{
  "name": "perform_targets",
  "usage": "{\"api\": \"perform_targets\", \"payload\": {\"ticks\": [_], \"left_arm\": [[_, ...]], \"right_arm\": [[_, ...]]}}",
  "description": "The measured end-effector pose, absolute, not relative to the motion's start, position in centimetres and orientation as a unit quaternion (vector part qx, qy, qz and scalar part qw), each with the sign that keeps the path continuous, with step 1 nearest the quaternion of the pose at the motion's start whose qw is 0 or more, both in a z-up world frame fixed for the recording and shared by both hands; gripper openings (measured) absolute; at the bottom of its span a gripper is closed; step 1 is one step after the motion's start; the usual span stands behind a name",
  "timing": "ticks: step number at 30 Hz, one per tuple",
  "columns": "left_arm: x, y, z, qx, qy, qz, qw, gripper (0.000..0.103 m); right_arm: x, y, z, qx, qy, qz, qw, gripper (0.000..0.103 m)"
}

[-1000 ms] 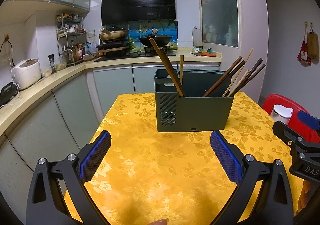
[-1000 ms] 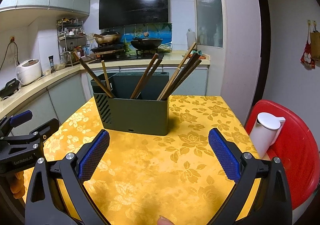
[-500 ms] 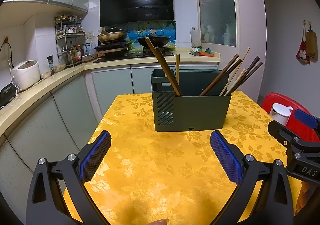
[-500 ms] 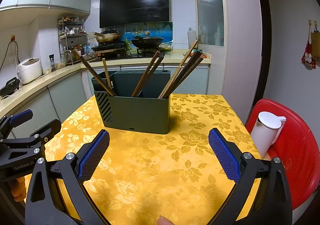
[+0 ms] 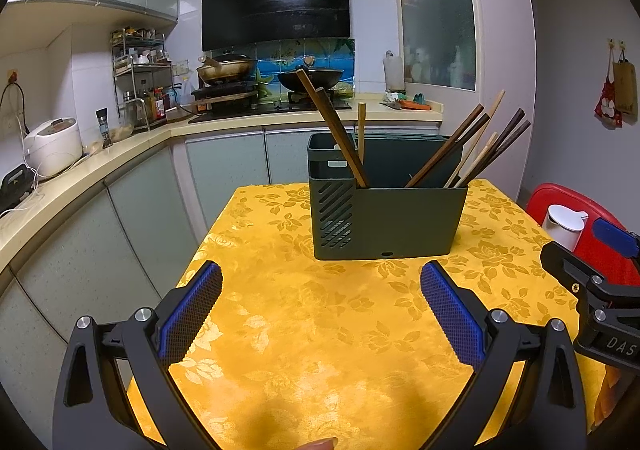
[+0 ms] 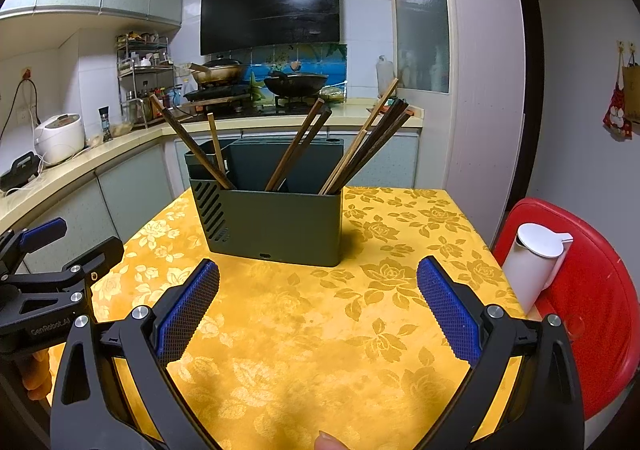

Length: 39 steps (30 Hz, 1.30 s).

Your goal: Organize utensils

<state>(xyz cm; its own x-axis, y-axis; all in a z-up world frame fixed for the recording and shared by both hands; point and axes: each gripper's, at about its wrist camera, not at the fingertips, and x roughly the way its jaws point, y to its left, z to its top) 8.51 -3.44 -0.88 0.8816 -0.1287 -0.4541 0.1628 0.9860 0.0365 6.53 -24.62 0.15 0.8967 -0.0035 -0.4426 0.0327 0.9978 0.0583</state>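
A dark green utensil holder (image 5: 388,222) (image 6: 276,226) stands on the far half of a table with a yellow flowered cloth (image 5: 320,330) (image 6: 320,330). Several wooden chopsticks (image 5: 472,150) (image 6: 368,138) lean out of its right end, and a few more chopsticks (image 5: 332,126) (image 6: 192,144) lean out of its left end. My left gripper (image 5: 320,314) is open over the near cloth, nothing between its blue pads. My right gripper (image 6: 318,310) is open as well, empty, a little short of the holder. Each gripper shows at the edge of the other's view.
A white jug (image 6: 536,266) (image 5: 564,226) sits on a red stool (image 6: 592,290) right of the table. A kitchen counter (image 5: 100,158) with a rice cooker (image 5: 52,146), a spice rack and a stove with woks (image 5: 264,74) runs along the left and back.
Both grippers have pulled back a little and risen slightly, so the holder looks a bit farther off. Both stay open and empty.
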Motion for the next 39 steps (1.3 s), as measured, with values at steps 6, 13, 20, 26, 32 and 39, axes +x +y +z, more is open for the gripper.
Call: {"api": "perform_targets", "payload": {"ticks": [6, 13, 20, 26, 32, 39], "left_arm": [[8.41, -3.32, -0.64, 0.035, 0.225, -0.074, 0.971, 0.096], [8.28, -3.19, -0.34, 0.034, 0.223, -0.073, 0.972, 0.096], [8.25, -3.13, -0.28, 0.034, 0.223, -0.072, 0.971, 0.096], [8.24, -3.1, -0.28, 0.034, 0.224, -0.073, 0.971, 0.096], [8.25, -3.08, -0.3, 0.034, 0.223, -0.073, 0.971, 0.096], [8.25, -3.06, -0.3, 0.035, 0.223, -0.073, 0.971, 0.096]], "right_arm": [[6.22, -24.49, 0.39, 0.032, 0.217, -0.01, 0.976, 0.096], [6.12, -24.33, 0.72, 0.03, 0.214, -0.009, 0.976, 0.096], [6.11, -24.28, 0.73, 0.029, 0.214, -0.009, 0.976, 0.096], [6.08, -24.15, 0.73, 0.03, 0.215, -0.009, 0.976, 0.096], [6.07, -24.12, 0.75, 0.029, 0.215, -0.009, 0.976, 0.096], [6.09, -24.13, 0.75, 0.029, 0.215, -0.009, 0.976, 0.096]]}}
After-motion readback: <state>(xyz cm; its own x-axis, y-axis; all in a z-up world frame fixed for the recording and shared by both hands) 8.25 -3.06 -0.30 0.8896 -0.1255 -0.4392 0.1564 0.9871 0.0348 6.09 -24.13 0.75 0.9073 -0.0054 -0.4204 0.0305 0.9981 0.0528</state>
